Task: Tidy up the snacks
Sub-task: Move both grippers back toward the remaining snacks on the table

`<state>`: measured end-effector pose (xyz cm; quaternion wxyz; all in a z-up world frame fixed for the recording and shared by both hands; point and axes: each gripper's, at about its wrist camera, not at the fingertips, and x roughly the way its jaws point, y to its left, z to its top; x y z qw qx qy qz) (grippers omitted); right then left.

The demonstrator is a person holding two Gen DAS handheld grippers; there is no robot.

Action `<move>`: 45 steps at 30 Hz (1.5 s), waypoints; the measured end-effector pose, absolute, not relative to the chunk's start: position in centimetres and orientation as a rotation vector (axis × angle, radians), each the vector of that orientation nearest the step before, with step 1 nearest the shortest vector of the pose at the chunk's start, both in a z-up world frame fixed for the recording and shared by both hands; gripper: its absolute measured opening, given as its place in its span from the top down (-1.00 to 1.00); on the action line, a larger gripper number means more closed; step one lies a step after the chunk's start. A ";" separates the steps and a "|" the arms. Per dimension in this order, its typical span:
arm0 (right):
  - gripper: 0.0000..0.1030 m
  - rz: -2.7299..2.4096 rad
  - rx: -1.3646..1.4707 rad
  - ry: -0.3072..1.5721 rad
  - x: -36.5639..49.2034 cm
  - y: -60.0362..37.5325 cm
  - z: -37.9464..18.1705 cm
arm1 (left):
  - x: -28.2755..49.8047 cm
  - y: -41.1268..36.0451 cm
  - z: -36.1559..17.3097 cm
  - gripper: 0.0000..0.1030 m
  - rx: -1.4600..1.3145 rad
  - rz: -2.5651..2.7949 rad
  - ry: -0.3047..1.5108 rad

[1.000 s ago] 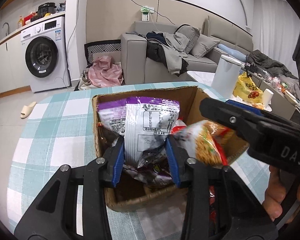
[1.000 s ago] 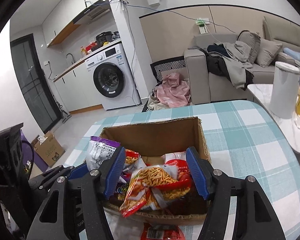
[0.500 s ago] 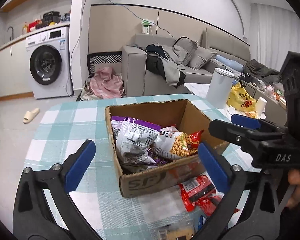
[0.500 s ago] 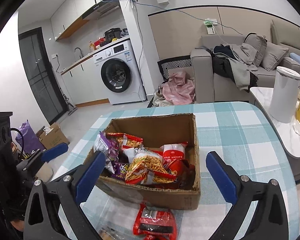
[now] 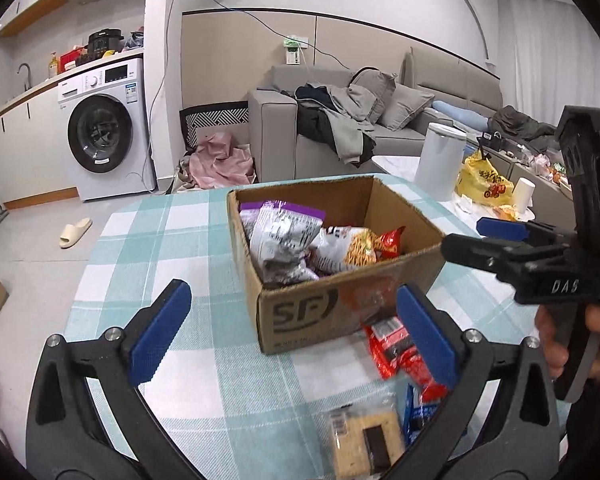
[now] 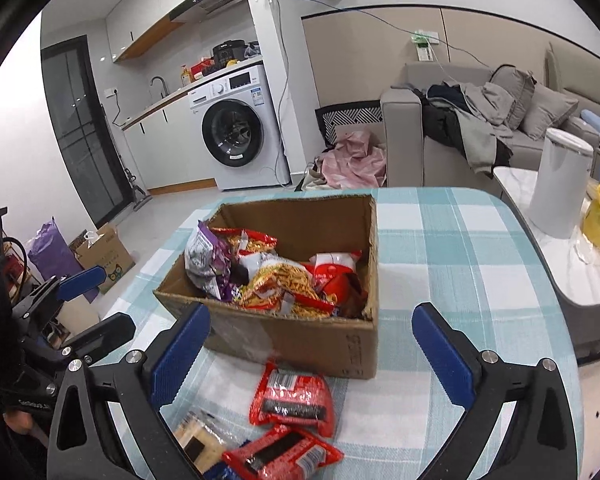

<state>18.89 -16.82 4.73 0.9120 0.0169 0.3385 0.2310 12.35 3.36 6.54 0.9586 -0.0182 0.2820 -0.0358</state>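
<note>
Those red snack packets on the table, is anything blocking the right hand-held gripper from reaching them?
Nothing visible. The red packets lie bare on the tablecloth before the cardboard box, and the right hand-held gripper hangs open above them.

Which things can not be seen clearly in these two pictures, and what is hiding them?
- Blue packet, left wrist view: mostly behind the left gripper's finger.
- Tan cracker pack, right wrist view: partly behind the right gripper's finger.
- Lower snacks in the cardboard box: buried under top bags.
- Print on the red packets: too small.
</note>
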 end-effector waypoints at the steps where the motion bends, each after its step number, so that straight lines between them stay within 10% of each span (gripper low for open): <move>1: -0.99 0.470 0.036 0.707 18.7 -17.1 4.6 | 12.0 3.4 6.5 -0.98 -0.040 -0.071 0.574; 45: -0.99 0.529 -0.138 0.979 14.5 -15.5 -3.1 | 9.9 0.5 -1.7 -0.98 0.021 -0.104 0.782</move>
